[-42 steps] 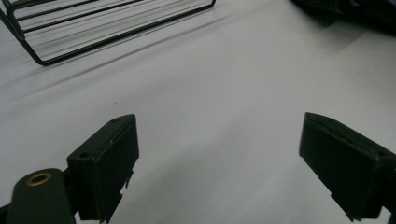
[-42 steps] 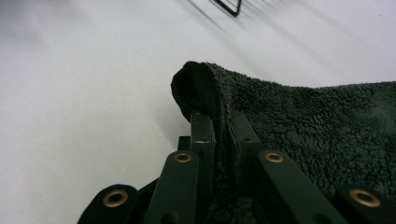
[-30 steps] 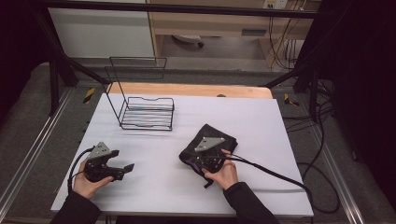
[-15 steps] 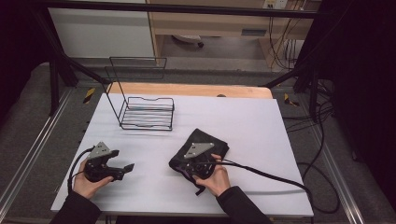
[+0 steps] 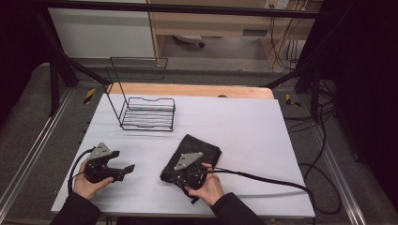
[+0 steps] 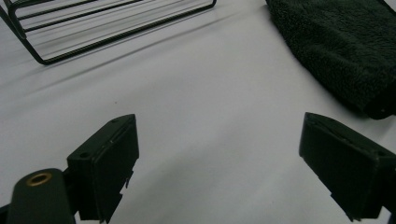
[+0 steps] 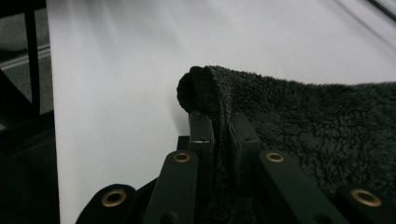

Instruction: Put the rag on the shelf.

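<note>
The right gripper point(image 7: 219, 140) has its jaws clamped on a corner of the dark fleece cloth point(image 5: 197, 154) lying mid-worktop, the left gripper point(image 6: 229, 172) waits with jaws apart nearby, so the handling looks barely begun.

High view looks down over the table point(image 5: 244, 122); both gripper views, seemingly skimming it, share it.
</note>
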Action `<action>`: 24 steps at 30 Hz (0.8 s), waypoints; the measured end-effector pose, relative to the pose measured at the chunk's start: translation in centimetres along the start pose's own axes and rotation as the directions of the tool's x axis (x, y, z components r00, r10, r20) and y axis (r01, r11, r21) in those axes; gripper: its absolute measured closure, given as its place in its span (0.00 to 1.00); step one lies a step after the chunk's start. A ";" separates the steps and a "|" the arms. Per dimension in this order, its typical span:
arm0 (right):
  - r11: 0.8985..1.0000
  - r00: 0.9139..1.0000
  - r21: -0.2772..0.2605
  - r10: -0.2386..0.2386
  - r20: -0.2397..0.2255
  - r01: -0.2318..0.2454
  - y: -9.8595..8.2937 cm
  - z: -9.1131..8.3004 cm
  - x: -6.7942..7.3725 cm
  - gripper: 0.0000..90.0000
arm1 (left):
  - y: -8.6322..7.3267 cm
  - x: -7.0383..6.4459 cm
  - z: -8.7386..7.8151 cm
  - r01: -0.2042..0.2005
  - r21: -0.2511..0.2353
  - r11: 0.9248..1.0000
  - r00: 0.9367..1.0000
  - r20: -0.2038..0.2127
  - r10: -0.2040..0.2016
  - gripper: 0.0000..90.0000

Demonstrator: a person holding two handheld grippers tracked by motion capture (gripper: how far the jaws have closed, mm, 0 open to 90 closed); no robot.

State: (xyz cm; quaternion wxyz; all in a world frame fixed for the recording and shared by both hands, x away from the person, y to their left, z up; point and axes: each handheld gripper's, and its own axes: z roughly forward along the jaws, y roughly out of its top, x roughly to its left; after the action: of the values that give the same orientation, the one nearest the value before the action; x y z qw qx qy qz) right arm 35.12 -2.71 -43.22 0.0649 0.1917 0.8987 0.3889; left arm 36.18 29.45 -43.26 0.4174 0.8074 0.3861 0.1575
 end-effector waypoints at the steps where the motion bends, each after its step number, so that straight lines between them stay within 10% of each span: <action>1: 1.000 1.000 0.003 0.004 0.002 -0.004 -0.1 0.2 0.0 0.90 | 0.0 0.0 0.0 0.001 0.001 1.000 1.000 0.001 -0.001 0.13; 8: 0.998 0.998 -0.029 0.047 -0.040 -0.048 -0.1 0.1 0.1 0.68 | 0.3 -0.5 0.0 0.006 0.003 1.000 1.000 0.009 -0.006 0.13; 15: 0.990 0.993 -0.123 0.083 0.080 -0.072 -0.2 -3.5 -1.7 0.45 | 1.4 -2.0 0.2 0.010 0.009 1.000 0.999 0.035 -0.010 0.15; 18: 0.982 0.975 -0.154 0.138 0.173 -0.111 -1.2 -5.4 -3.7 0.42 | 2.2 -3.1 0.5 0.008 0.019 1.000 0.999 0.050 -0.009 0.18; 19: 0.975 0.957 -0.173 0.179 0.230 -0.141 -2.0 -6.5 -5.1 0.42 | 2.5 -3.4 0.7 0.001 0.025 1.000 0.999 0.052 -0.002 0.22; 24: 0.962 0.916 -0.181 0.252 0.311 -0.203 -3.7 -7.6 -7.6 0.49 | 4.3 -5.6 1.7 -0.016 0.043 0.999 0.997 0.079 0.012 0.27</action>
State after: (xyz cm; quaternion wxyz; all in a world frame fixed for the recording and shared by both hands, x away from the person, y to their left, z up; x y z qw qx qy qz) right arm 38.98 -13.15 -40.96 0.1829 0.3525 0.8158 0.4205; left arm 35.65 22.75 -40.51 0.4134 0.8247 0.3669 0.1199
